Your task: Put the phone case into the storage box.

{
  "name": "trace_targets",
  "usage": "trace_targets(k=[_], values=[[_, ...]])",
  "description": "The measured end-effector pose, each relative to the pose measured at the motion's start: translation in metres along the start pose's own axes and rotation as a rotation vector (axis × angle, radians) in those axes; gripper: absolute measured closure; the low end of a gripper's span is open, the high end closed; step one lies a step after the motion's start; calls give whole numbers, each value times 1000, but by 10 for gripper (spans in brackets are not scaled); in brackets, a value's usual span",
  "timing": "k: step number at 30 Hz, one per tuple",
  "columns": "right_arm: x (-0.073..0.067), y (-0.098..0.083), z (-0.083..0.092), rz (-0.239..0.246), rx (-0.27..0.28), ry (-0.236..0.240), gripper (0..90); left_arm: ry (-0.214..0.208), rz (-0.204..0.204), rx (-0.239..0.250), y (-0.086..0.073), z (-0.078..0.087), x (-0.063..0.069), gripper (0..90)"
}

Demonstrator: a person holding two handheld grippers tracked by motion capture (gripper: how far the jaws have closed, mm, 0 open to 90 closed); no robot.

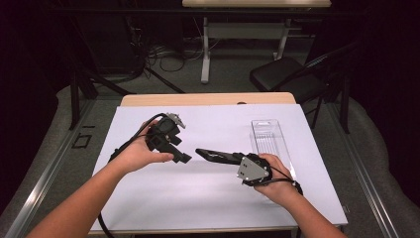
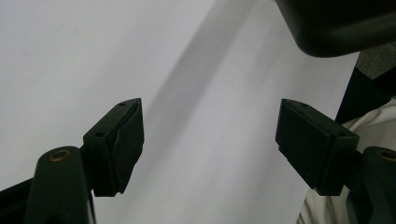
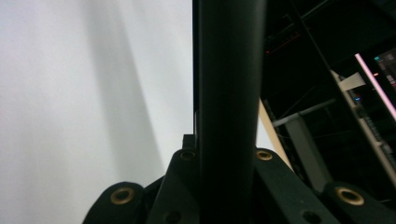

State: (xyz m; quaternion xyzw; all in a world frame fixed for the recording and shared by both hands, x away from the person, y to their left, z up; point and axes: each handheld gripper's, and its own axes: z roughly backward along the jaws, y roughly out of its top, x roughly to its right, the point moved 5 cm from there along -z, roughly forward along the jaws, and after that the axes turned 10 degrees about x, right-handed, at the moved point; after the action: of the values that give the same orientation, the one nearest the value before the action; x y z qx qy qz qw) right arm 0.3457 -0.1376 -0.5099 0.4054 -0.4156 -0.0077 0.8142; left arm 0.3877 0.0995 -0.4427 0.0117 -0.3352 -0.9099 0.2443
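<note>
Dim room (image 1: 44, 44) all around, dark walls, grey carpeted floor (image 1: 228, 82). Across the back, a second desk on white legs (image 1: 205, 49) with loose cables (image 1: 163, 57) tangled beneath. To the right of that, a black folding chair (image 1: 287, 77). Nearer, a wooden table (image 1: 208, 99) covered almost wholly by a white sheet (image 1: 198, 198), plain and smooth, only a strip of wood showing at the far edge. On the sheet's right part, a clear plastic tray (image 1: 267, 136), long and narrow, lying flat. Just left of the tray, the right tongs (image 1: 236, 158) clenched on a slim black object (image 1: 215, 155), long and flat, held above the sheet and pointing left toward the other hand; seen in the right gripper view as a dark bar (image 3: 229, 93) rising between the jaws. Left tongs (image 1: 182, 157) near the sheet's middle-left, released, jaws apart with bare white sheet between them in the left gripper view, the black object's tip (image 2: 336, 23) close above at the top right corner, not touching. No brand, label or writing legible anywhere.
</note>
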Motion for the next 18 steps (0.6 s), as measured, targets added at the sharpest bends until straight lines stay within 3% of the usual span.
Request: trace_targets(k=[1,2,7,13,18], values=[[0,0,0,0,0,0,883,0,0,0,0,0,0,242],[1,0,-1,-44,11,16,883,-2,-9,3,0,1,0,243],[3,2,-2,-142,44,50,883,-5,-13,47,3,3,2,271],[6,4,-4,-292,92,114,883,-20,-30,102,8,8,2,298],[7,7,-6,-383,139,146,883,-30,-69,139,10,7,5,332]])
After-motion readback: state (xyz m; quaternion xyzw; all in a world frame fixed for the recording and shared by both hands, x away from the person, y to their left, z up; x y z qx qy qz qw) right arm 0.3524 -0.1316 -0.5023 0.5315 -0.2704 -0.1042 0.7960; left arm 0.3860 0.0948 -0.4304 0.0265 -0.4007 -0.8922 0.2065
